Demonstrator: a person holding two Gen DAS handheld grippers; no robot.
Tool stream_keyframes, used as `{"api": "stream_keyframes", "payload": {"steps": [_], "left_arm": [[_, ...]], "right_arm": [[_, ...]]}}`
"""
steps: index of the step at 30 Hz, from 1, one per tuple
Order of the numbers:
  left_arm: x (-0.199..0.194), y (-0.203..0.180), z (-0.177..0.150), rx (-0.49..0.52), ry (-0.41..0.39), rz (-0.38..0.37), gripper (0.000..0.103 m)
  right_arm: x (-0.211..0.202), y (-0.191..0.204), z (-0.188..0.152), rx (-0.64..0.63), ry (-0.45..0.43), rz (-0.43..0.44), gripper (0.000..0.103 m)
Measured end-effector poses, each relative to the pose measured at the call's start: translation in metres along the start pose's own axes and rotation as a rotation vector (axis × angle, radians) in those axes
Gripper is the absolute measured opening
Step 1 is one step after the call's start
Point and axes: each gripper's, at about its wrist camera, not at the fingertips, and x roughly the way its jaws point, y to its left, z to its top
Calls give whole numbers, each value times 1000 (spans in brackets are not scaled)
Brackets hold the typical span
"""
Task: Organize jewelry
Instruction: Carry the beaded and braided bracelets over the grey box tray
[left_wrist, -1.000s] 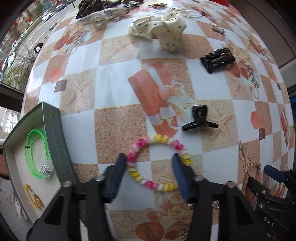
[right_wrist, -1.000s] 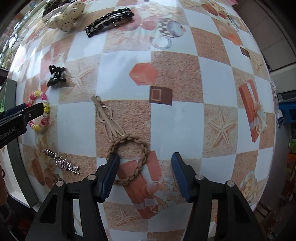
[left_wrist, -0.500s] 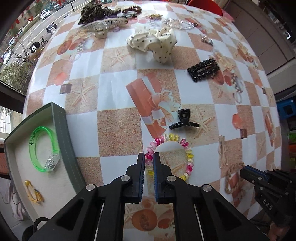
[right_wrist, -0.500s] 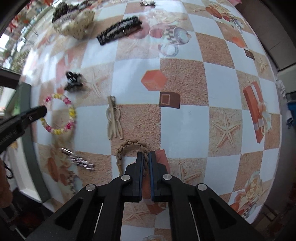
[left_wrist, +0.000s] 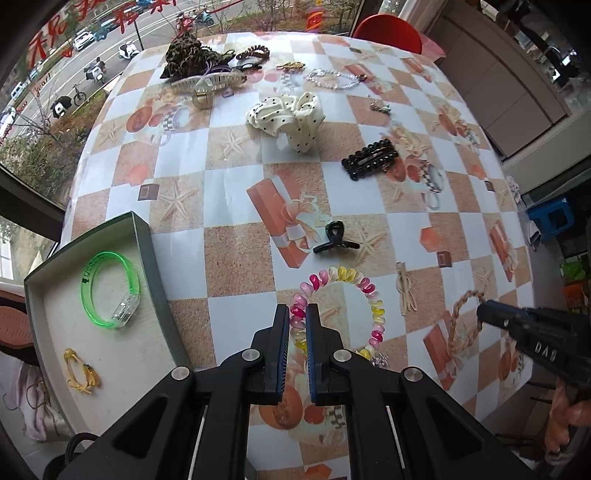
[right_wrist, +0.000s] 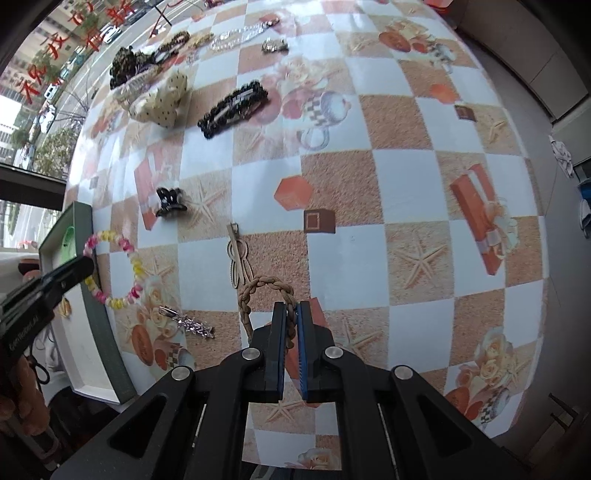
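Now the left gripper (left_wrist: 297, 323) is clamped on the near-left arc of the pink-and-yellow spiral coil bracelet (left_wrist: 341, 312), which lies near the table's front edge beside the green open box (left_wrist: 155, 258). The right gripper (right_wrist: 290, 321) pinches the tan braided rope ring (right_wrist: 266, 291) close by. To do this well, each piece should probably be lifted straight up, clear of the silver rhinestone clip (right_wrist: 190, 323), then carried over the box wall and released on its pale floor.
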Motion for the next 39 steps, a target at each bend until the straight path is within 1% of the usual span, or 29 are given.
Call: {"api": "stream_keyframes", "payload": {"steps": [8, 17, 29, 39], "left_arm": [[-17, -1, -3, 29, -25, -27, 12], [-37, 17, -8, 28, -66, -38, 12], [-53, 54, -23, -25, -103, -36, 12], [-59, 94, -45, -116, -115, -15, 12]], "right_arm": [[-30, -3, -3, 32, -46, 10, 6], [-42, 22, 0, 4, -71, 15, 6], [-50, 69, 6, -78, -86, 25, 6], [-47, 122, 9, -192, -75, 45, 6]]}}
